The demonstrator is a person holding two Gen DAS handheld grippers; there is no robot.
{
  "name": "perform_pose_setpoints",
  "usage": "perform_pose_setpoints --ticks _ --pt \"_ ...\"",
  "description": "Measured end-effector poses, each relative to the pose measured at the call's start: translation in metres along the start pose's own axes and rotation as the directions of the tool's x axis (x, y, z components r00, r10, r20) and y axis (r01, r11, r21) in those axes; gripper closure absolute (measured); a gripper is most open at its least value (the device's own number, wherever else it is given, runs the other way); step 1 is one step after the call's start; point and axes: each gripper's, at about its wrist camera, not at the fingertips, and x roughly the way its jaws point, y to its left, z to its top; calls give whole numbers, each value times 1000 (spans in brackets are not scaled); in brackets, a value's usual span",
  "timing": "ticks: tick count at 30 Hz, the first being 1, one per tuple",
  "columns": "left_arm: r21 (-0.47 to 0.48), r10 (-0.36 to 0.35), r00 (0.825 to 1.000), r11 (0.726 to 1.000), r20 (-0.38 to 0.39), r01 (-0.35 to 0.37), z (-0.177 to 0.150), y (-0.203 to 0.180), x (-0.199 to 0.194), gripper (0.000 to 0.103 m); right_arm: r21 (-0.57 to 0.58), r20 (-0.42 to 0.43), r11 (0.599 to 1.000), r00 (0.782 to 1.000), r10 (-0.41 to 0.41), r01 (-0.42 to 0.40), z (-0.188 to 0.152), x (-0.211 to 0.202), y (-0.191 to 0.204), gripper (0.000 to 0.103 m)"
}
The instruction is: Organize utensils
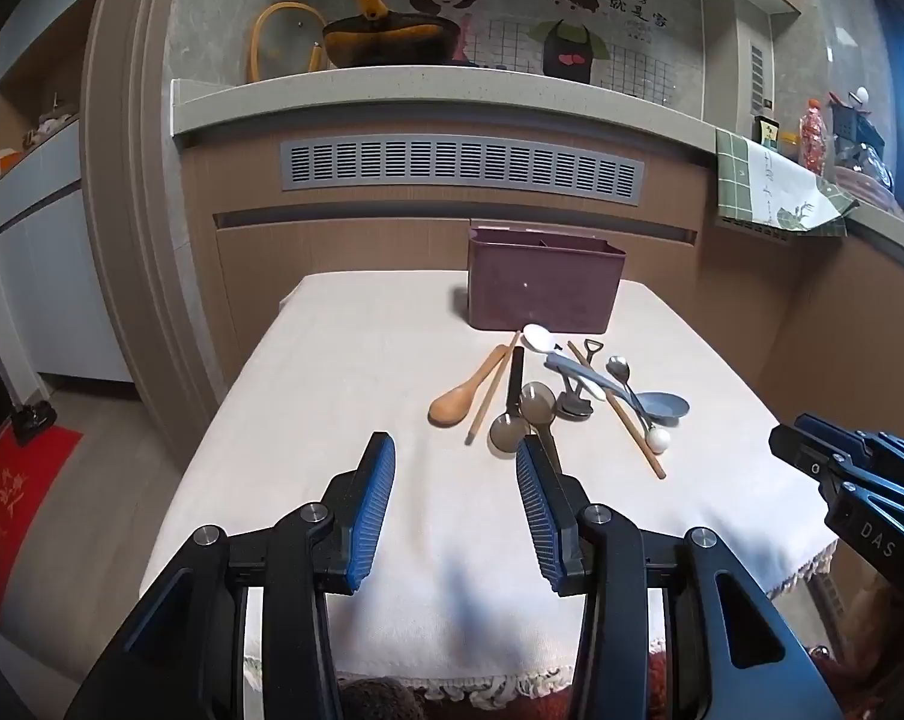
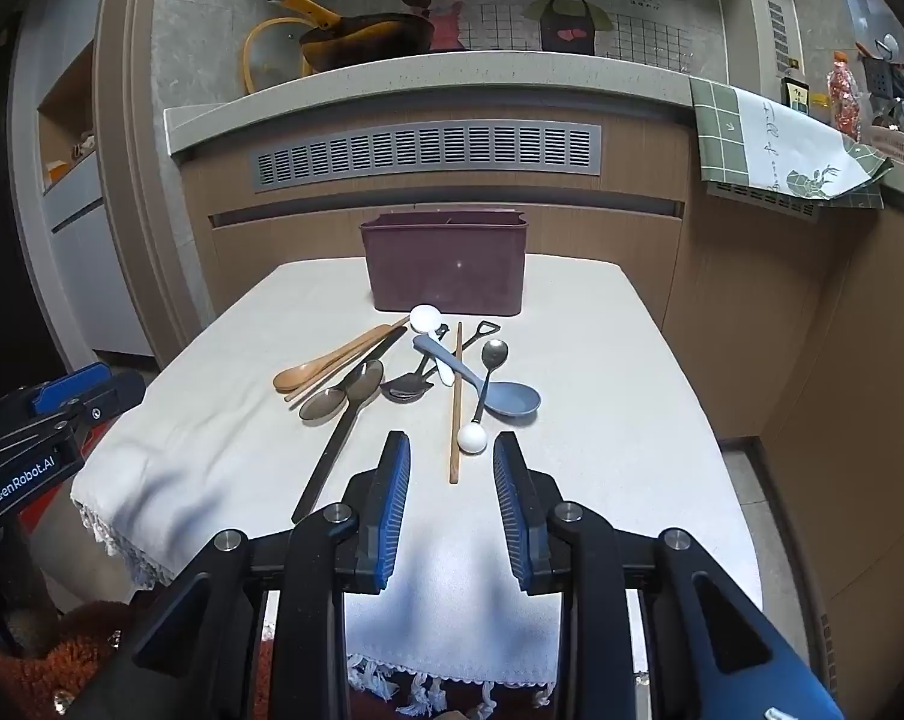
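Both grippers, left gripper [image 1: 455, 459] and right gripper [image 2: 452, 456], are hanging wide open, gripping nothing, with the spoon pile [image 2: 404, 378] sitting just in front of the maroon bin [image 2: 446, 264].

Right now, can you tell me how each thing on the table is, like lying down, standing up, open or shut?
Left gripper: jaws open, holding nothing.
Right gripper: jaws open, holding nothing.
Purple box: upright, open at the top, contents hidden.
Wooden spoon: lying flat.
Blue spoon: lying bowl up, across other utensils.
Chopstick: lying flat, loose.
White cloth: spread over the table.
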Motion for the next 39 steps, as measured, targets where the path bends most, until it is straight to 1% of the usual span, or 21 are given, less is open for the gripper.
perform_pose_setpoints --ticks 7,8,10,15,21,39 --pt "6 6 1000 1000 12 -6 -1 -1 -1 60 -10 -12 1000 1000 5 -5 -3 -2 -3 76" --pt "7 6 1000 1000 13 -6 -1 -2 -1 60 -11 -19 1000 1000 1 -1 2 0 2 76" --pt "-2 -6 1000 1000 1 6 -2 2 0 60 -11 -18 1000 1000 -1 1 2 0 3 76" --pt "1 -4 1000 1000 1 4 -2 1 0 60 -9 -21 1000 1000 -1 0 3 2 3 76" --pt "2 -5 1000 1000 -1 5 -9 -7 1 60 -9 -21 1000 1000 1 -2 2 2 2 76" --pt "1 -6 1000 1000 -7 6 -9 -9 3 60 -1 -34 1000 999 7 -7 2 5 2 76"
